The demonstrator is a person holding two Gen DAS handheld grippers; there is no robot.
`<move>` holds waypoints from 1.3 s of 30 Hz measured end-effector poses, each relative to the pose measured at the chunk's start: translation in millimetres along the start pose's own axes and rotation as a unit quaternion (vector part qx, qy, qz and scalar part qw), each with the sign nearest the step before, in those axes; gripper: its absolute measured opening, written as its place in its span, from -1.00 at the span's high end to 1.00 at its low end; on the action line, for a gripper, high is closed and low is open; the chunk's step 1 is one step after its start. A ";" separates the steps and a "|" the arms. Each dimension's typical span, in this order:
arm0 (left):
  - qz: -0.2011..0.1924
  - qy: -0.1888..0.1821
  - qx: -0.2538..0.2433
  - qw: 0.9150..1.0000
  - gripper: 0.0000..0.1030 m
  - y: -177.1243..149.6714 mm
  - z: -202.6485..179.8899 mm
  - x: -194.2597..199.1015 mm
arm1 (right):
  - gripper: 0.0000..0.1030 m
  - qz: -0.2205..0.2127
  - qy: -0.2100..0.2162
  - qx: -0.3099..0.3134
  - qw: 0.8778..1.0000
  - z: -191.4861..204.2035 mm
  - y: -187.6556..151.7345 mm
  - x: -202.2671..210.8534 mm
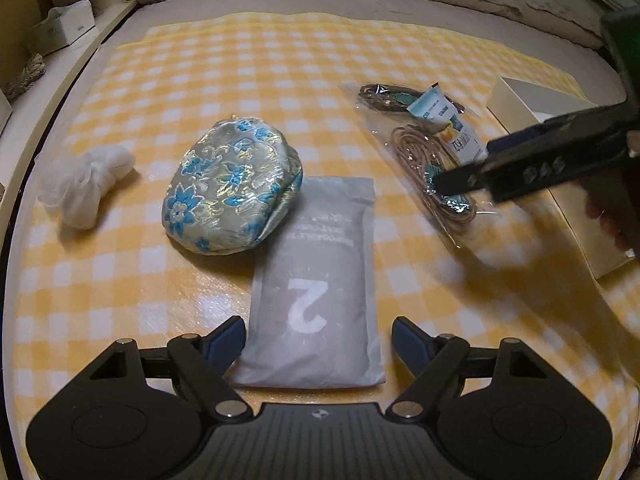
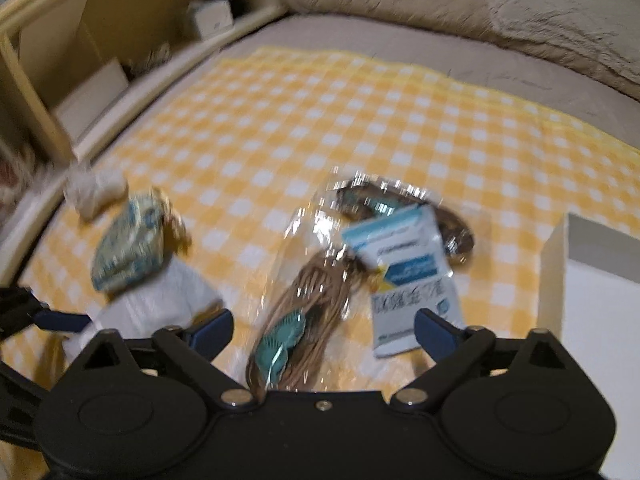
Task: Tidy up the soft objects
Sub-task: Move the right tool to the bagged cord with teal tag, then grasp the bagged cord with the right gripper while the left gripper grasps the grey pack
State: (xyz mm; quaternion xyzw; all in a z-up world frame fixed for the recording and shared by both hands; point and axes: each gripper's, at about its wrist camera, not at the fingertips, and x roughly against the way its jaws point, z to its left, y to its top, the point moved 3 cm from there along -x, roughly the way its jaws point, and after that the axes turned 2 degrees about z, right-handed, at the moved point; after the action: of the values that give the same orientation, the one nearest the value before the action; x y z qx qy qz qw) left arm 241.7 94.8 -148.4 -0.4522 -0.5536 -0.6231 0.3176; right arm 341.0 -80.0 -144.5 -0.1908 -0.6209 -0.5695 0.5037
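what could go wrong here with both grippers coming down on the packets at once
The left gripper straddles the grey packet, whose far corner touches the floral pouch; lifting could drag the pouch. The right gripper hovers over the crinkly clear bag of cord, with the white sachet on top; it might slide off or get pinched instead.

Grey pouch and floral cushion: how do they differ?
The grey pouch is flat, rectangular and plain, printed with a large white 2; the floral cushion is rounded, puffy and patterned with blue flowers. The pouch lies between the left hand-held gripper fingers; the cushion sits farther off, to the left. Both rest on the checked cloth, edges touching.
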 end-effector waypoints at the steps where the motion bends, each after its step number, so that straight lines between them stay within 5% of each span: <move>1: -0.003 0.002 0.002 1.000 -0.56 1.1 -0.6 -0.3 | -0.81 0.009 -0.001 0.006 1.000 2.2 -2.9 -4.3; 9: -0.014 0.034 0.020 0.999 -0.56 24.5 -2.4 -12.1 | -0.31 0.047 0.023 0.019 0.998 14.8 -16.6 -21.7; 15: -0.003 0.047 0.012 0.999 -0.48 31.8 -4.0 -22.8 | -0.16 0.062 0.032 0.082 0.994 14.6 -29.0 -13.3; 24: -0.004 0.060 0.015 0.998 -0.26 33.6 -10.2 -25.7 | -0.19 0.109 0.063 0.169 0.978 4.4 -58.1 11.5; 27: -0.007 0.047 0.022 0.999 -0.18 33.3 -12.4 -23.2 | -0.45 0.103 0.055 0.147 0.982 3.8 -57.8 13.0; 32: -0.014 0.031 0.022 0.999 -0.08 31.4 -18.4 -18.4 | -0.58 0.100 0.056 0.083 0.990 4.2 -49.2 7.6; 37: -0.019 0.028 0.029 0.999 -0.05 31.0 -17.2 -16.4 | -0.43 0.103 0.033 0.093 0.990 6.5 -51.0 0.2; 39: -0.022 0.028 0.036 0.999 -0.04 31.7 -15.9 -14.9 | -0.11 0.100 0.035 0.105 0.989 7.9 -50.7 2.9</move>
State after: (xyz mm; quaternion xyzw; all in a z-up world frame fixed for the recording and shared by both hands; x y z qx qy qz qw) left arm 272.5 71.8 -148.9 -0.4105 -0.5767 -0.6218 0.3351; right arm 295.5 -87.9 -167.0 -0.1776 -0.6369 -0.4546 0.5968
